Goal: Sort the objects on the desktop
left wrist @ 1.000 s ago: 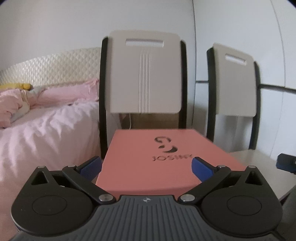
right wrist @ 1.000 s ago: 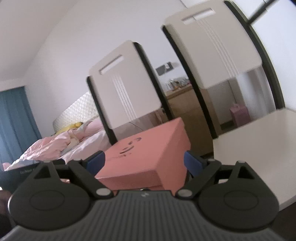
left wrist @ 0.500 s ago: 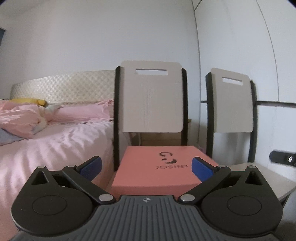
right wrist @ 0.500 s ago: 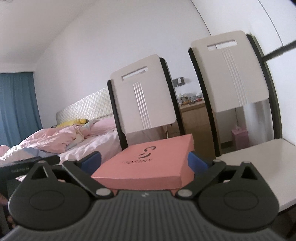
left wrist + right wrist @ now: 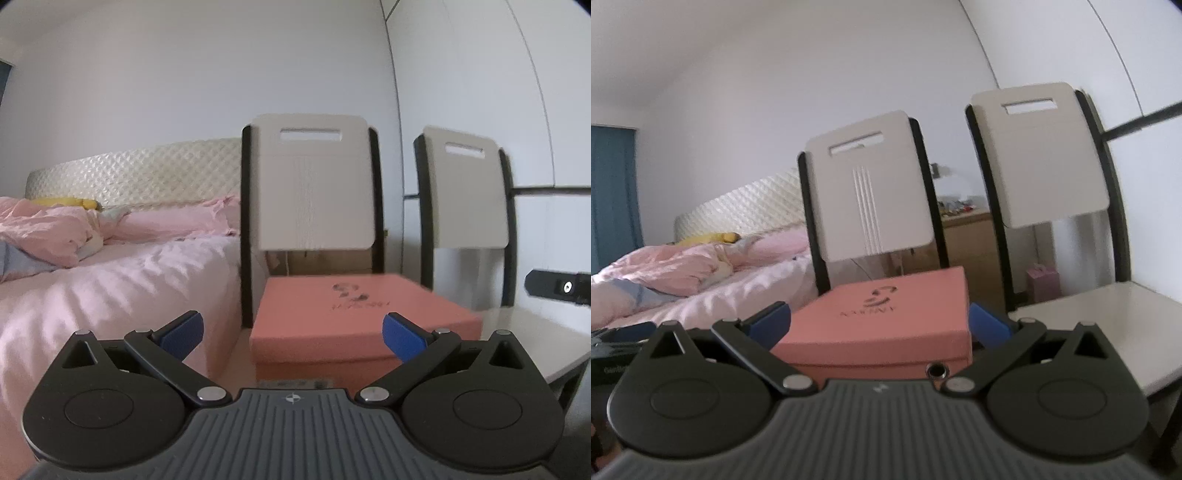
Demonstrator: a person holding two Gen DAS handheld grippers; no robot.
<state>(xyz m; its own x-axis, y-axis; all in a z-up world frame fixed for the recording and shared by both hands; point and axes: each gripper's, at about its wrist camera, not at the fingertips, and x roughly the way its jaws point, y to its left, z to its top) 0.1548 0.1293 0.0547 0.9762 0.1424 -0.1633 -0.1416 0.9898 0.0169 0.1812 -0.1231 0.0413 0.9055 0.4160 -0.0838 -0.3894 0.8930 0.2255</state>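
1. Pink box (image 5: 354,314) resting on chair seat at 12 o'clock, lid on.
2. Left claw (image 5: 293,332) and right claw (image 5: 879,325) spread wide, empty.
3. Advise level, centred approach before closing.

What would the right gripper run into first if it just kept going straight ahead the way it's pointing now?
Most likely the pink box. It sits straight ahead of the right gripper, whose jaws stand wide open and empty. The box's near edge looks close, though depth is hard to judge. A white chair back stands behind it.
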